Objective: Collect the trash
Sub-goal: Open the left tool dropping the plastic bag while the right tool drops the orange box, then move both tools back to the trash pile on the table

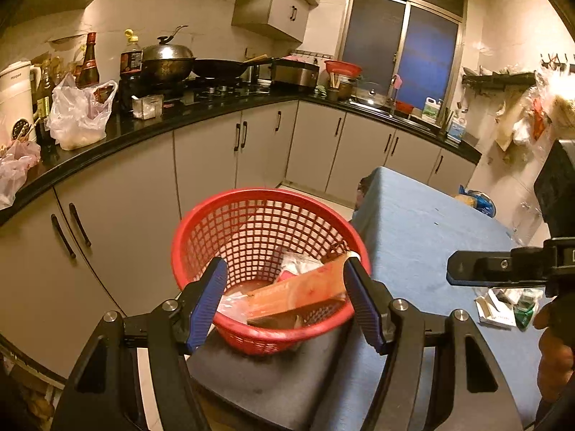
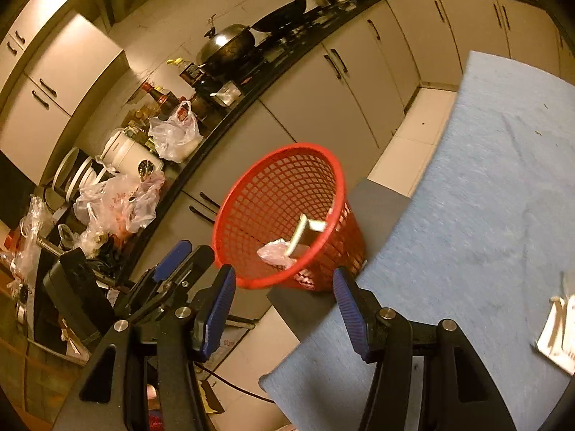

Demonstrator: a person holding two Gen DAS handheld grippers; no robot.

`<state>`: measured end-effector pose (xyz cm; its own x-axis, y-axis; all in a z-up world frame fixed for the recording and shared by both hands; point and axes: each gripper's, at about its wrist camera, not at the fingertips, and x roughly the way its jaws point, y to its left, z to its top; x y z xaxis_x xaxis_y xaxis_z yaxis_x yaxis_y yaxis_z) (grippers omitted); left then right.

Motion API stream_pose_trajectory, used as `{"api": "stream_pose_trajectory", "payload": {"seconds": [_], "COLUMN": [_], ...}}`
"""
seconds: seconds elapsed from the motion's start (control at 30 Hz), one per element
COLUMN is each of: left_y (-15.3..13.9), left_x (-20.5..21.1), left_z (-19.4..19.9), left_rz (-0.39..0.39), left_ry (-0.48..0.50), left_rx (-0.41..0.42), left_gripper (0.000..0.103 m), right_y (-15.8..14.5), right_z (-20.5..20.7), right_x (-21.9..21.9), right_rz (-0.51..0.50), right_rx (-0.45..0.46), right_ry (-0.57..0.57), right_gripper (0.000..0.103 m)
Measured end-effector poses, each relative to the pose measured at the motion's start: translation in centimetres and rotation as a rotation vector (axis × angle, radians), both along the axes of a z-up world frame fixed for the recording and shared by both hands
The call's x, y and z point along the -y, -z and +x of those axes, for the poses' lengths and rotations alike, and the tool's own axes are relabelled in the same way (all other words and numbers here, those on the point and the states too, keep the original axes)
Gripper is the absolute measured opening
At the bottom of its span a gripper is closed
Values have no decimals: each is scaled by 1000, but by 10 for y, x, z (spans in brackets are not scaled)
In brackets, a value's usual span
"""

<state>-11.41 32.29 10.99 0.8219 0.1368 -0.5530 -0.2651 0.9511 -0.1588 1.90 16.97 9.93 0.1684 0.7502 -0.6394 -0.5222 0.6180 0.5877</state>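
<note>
A red mesh basket [image 1: 230, 237] stands on a dark stool beside the blue-covered table [image 1: 424, 222]. It holds an orange flat box [image 1: 305, 291] and a pink-white wrapper [image 1: 298, 262]. My left gripper [image 1: 285, 298] is open and empty just above the basket's near rim. In the right wrist view the basket [image 2: 273, 197] holds a pale box [image 2: 305, 231] and a wrapper [image 2: 275, 253]. My right gripper [image 2: 284, 309] is open and empty, in front of the basket; it also shows in the left wrist view [image 1: 478, 267] over the table. Loose trash [image 1: 503, 309] lies on the table.
A black counter [image 1: 151, 125] with bottles, plastic bags [image 1: 77, 115], a wok and a stove runs along grey cabinets. A white paper item [image 2: 557, 334] lies at the table's right edge. The dark stool [image 2: 377, 204] stands between cabinets and table.
</note>
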Motion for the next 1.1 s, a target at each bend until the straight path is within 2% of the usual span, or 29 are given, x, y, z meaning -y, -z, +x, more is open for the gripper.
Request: {"api": "stream_pose_trajectory", "payload": {"seconds": [0.33, 0.63, 0.87, 1.1], "left_y": [-7, -9, 5, 28], "left_x": [45, 93, 149, 223], "left_z": [-6, -5, 13, 38], "left_rz": [34, 55, 72, 55], "left_ry": [70, 161, 278, 463], "left_rx": [-1, -7, -62, -145], "left_gripper": [66, 67, 67, 67], "right_y": [14, 15, 31, 42], "right_z": [-15, -36, -59, -77], "right_x": [51, 110, 185, 284], "right_rz": [20, 44, 59, 104], "right_rx": [-16, 12, 19, 14], "right_ry": [50, 139, 276, 475], "right_gripper": [61, 61, 61, 61]}}
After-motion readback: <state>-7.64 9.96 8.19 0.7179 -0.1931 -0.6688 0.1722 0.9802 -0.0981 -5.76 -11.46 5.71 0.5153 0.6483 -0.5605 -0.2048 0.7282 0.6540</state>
